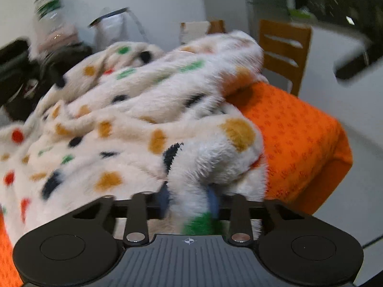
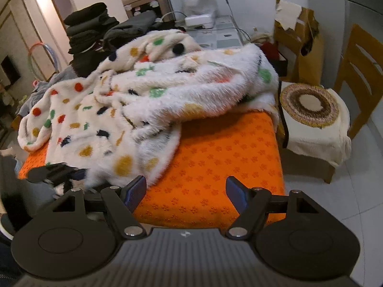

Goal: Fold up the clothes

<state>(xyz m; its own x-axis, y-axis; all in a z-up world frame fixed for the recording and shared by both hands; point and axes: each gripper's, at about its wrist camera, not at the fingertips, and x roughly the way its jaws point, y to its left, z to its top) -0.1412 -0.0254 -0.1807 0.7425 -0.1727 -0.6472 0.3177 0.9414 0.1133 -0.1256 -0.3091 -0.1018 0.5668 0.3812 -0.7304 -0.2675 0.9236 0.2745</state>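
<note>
Left wrist view: my left gripper points forward and slightly downward over the near edge of the fluffy spotted garment. Its two blue pads are drawn in close with a thick fold of white pile pinched between them; the fold rises out of the jaws and drapes back over the rest of the cloth. The picture is motion-blurred, most strongly at the upper left.

Right wrist view: my right gripper is held low and level at the near edge of the orange patterned cover, aimed along the surface. Its jaws stand wide apart with nothing between them; only bare orange cover shows in the gap. The left pad lies just beside the garment's near hem, though I cannot tell whether it touches.

The garment, white fleece with red, green, ochre and dark spots, lies crumpled in a heap across the far and left parts of the cover, leaving the near right corner bare. At lower left of this view the other gripper appears as a dark blurred shape at the garment's edge.

Behind the heap sits a stack of dark folded clothes. To the right stands a stool with a round woven mat, beside a wooden chair.
</note>
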